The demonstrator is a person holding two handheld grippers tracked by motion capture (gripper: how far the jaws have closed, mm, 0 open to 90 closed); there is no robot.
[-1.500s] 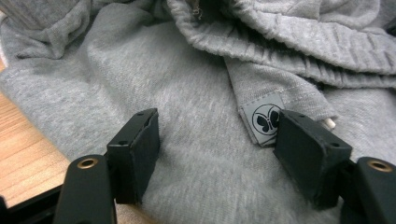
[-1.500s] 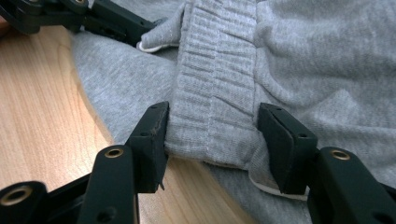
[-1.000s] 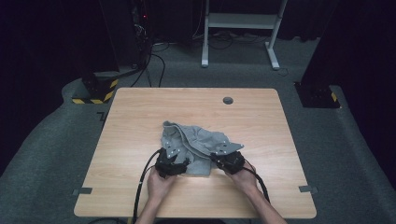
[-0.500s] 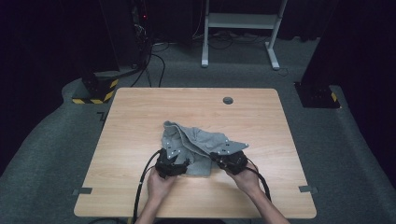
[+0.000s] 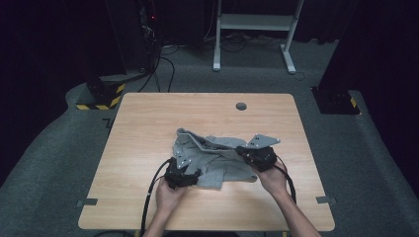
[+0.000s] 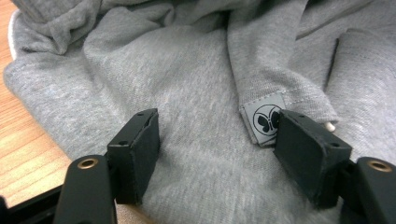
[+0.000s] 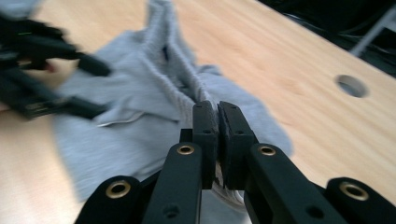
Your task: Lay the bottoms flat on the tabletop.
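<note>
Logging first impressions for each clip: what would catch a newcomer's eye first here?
A crumpled grey garment lies at the middle of the wooden table. The right gripper is shut on a fold of it, pulling the cloth into a ridge. The left gripper rests open on the cloth, beside a small butterfly label.

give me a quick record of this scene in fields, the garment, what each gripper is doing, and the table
garment: grey sweatshirt, crumpled, on the table's near half
label: small grey tag with a butterfly mark at a hem
left gripper: jaws apart over flat fabric, near the tag, pinching nothing
right gripper: jaws shut on a fold of the sweatshirt, pulling it up into a ridge
table: light wood, with a round hole near the far edge
</note>
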